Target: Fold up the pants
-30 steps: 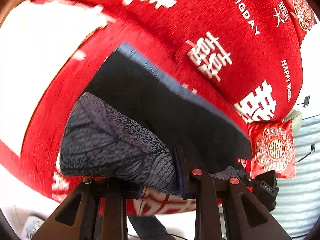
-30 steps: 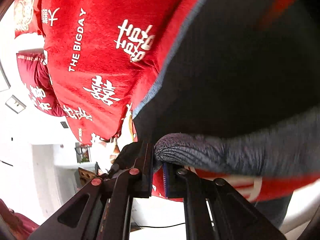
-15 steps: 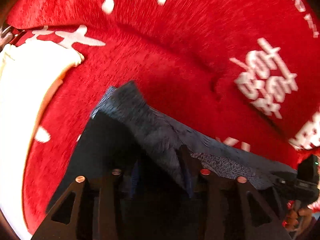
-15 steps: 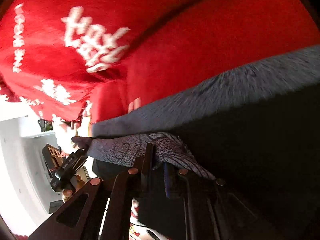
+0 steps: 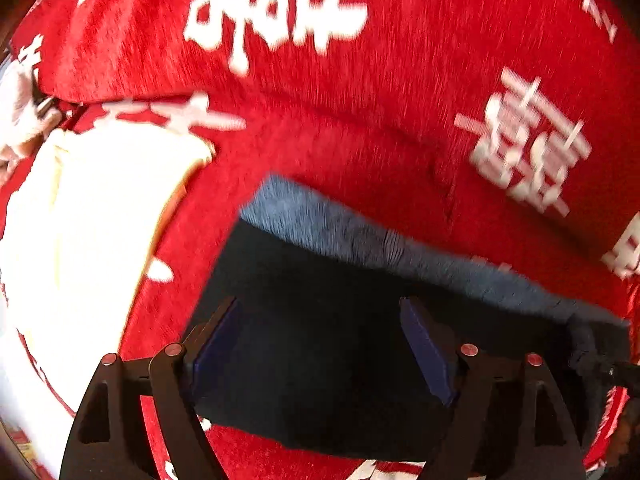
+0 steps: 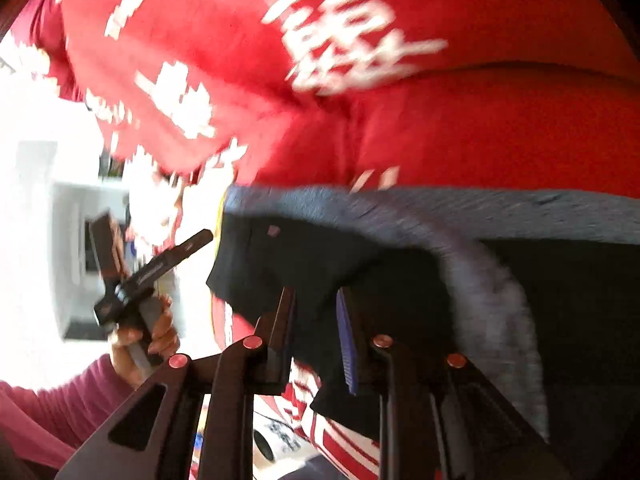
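Note:
The dark pants (image 5: pixel 320 280) lie folded on the red blanket (image 5: pixel 360 120), their grey-blue fleecy inner side (image 5: pixel 360 236) showing along the far edge. My left gripper (image 5: pixel 320 344) hovers just over them, pointing steeply down. Its jaws are opening and stand wide, with nothing between the pads. In the right wrist view the pants (image 6: pixel 560 300) fill the lower right. My right gripper (image 6: pixel 316 328) is at their near left corner. Its jaws are opening with a narrow gap, and dark cloth shows behind the gap without being pinched.
The blanket (image 6: pixel 480 120) carries white characters and drapes over the bed edge. A white cloth (image 5: pixel 80 220) lies left of the pants. A hand (image 6: pixel 156 332) in a pink sleeve (image 6: pixel 60 408) holds the other gripper at the left, before white furniture (image 6: pixel 60 208).
Both grippers carried the lifted pant end over and down onto the rest of the pants, then let go. The left jaws spread wide and the right jaws parted a little.

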Demonstrator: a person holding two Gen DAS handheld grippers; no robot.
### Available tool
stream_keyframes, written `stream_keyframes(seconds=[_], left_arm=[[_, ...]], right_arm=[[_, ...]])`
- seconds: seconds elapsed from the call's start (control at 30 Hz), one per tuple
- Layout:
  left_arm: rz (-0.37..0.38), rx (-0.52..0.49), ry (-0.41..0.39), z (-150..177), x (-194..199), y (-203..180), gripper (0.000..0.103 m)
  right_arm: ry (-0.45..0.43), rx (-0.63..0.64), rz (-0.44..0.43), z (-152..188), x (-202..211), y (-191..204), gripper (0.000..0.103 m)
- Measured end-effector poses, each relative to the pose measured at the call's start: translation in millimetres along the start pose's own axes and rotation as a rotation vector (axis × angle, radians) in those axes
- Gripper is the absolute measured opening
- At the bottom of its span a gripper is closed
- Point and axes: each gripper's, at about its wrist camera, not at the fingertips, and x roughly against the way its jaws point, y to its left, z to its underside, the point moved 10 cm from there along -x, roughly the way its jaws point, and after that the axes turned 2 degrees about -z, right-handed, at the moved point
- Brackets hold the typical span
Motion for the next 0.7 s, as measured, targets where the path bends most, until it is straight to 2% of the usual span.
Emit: stream_keyframes(seconds=[0.07,0.13,0.17,0.2,0.27,0.33,0.37,0.4,0.47,0.5,0.63,0.7], left_arm=[[0.002,0.004,0.045,8.3,-21.7,-7.9,0.081],[-0.056,-0.015,0.069,17.8,-43.2,-9.8,0.081],[-0.089,-0.034,0.056,19.2,-48.7,-10.5,0.085],[-0.102,-0.063,0.031,18.8,-50.0,-14.4,0.092],[-0.121,-0.108,0.033,21.0,-51.6,-18.6,0.093],[-0.119,-0.120,0.041,21.9,-51.6,-18.1,0.094],[-0.120,-0.121,0.048,22.0,-51.4,-18.1,0.094],[-0.126,-0.122,0.060,21.7,-50.6,-17.8,0.094],[-0.148,-0.127,0.081,21.6,-45.0,-21.2,0.094],[-0.146,-0.130,0.086,23.7,-40.4,-23.6,0.094],[-0.088,-0.173,0.091,38.1,-16.8,-48.1,0.094],[-0.036,-0.236,0.084,49.5,-0.8,-72.6,0.094]], right_arm=[[0.040,0.032,0.073,0.6,-17.4,-8.1,0.024],[0.059,0.040,0.128,-7.7,-31.8,-23.1,0.024],[0.062,0.034,0.183,-13.9,-35.6,-39.3,0.024],[0.055,0.016,0.197,-20.5,-33.0,-50.3,0.023],[0.002,-0.051,0.150,-34.0,-16.5,-55.7,0.023],[-0.079,-0.066,0.185,-42.9,10.8,-64.0,0.023],[-0.108,-0.083,0.173,-43.6,24.2,-66.6,0.023],[-0.135,-0.115,0.144,-43.0,37.2,-66.5,0.027],[-0.188,-0.154,0.129,-36.9,62.7,-69.6,0.051],[-0.208,-0.160,0.140,-32.1,75.0,-70.0,0.068],[-0.286,-0.209,0.123,-1.4,117.7,-67.0,0.070],[-0.314,-0.257,0.125,22.3,129.4,-68.7,0.070]])
